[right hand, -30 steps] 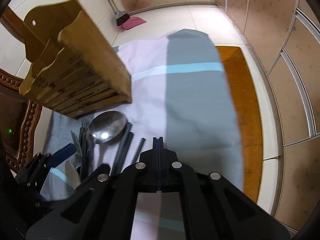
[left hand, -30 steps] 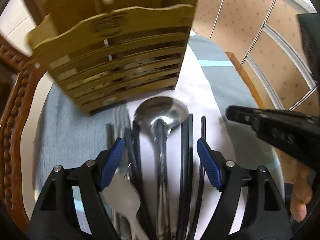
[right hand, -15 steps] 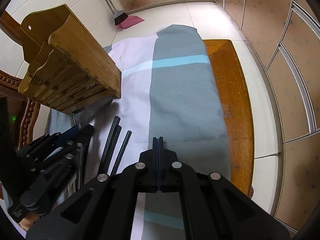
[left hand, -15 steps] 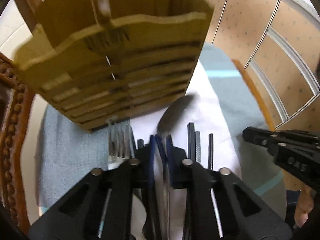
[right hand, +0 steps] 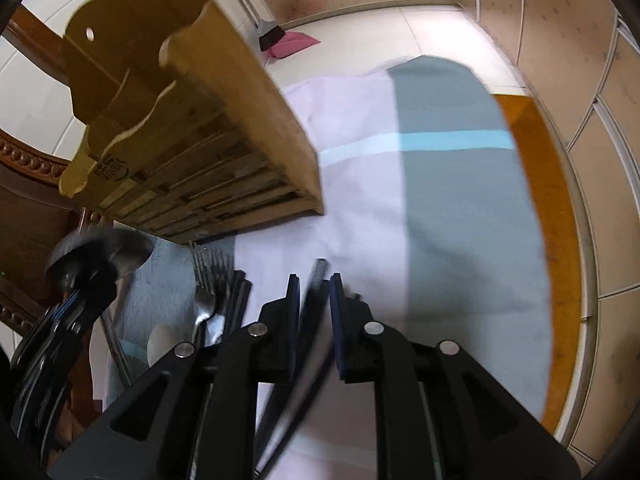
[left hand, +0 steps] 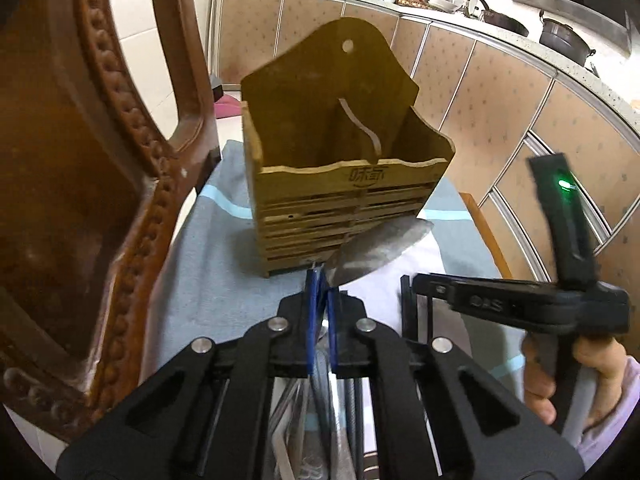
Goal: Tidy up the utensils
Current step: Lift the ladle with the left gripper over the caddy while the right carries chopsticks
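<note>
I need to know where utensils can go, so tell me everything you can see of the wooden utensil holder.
The wooden utensil holder stands upright on the cloth-covered table, beside a carved chair. It looks like bamboo: slatted front with a wavy top edge and a stamped logo, and a taller arched back with a hanging hole. A curved divider splits it into two compartments, and nothing shows inside either.

Ladle lifted, other utensils flat by the wooden holder

Your left jaws pinch the steel ladle (left hand: 380, 252) by its handle, bowl tilted just ahead of them, before the slatted two-compartment holder (left hand: 344, 184). Black chopsticks (right hand: 316, 284) lie between your right jaws; forks (right hand: 210, 280) and a pale spoon (right hand: 158, 344) lie left of those.
</note>
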Demonstrator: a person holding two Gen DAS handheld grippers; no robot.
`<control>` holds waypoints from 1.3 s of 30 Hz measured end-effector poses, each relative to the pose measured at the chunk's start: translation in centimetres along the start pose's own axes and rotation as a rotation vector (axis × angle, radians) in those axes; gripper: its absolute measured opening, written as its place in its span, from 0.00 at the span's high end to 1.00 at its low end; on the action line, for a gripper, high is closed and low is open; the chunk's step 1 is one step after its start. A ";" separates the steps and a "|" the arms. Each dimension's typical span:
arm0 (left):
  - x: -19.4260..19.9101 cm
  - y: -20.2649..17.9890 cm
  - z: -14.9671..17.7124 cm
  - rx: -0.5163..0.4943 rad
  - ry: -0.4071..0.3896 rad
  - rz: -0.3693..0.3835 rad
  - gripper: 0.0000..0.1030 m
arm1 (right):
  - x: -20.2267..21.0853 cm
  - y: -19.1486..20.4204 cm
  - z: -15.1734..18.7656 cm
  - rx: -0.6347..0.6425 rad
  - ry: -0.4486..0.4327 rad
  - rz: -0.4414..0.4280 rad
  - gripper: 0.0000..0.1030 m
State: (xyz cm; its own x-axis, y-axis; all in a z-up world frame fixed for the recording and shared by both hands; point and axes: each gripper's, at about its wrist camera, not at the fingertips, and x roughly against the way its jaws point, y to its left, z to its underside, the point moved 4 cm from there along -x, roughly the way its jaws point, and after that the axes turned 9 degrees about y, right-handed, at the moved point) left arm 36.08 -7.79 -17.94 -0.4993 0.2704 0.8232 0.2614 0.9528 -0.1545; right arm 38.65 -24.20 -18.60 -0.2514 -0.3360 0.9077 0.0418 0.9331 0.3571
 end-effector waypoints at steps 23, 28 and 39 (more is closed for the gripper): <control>3.7 1.0 0.1 0.047 -0.119 0.117 0.96 | 4.6 3.5 -0.1 0.091 -0.140 -0.015 0.90; 8.2 0.4 -0.4 0.059 -0.220 0.155 0.96 | 9.4 4.0 1.0 0.099 -0.235 -0.048 0.90; 15.5 -0.9 -5.2 0.093 -0.405 0.149 0.96 | 20.7 5.8 1.1 0.174 -0.483 -0.009 0.92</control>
State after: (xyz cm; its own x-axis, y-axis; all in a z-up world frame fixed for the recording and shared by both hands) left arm 32.33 -5.17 -2.19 -0.7501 0.4204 0.5106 0.2888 0.9027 -0.3190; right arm 32.66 -25.61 2.04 -0.6711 -0.2855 0.6842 -0.1140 0.9516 0.2852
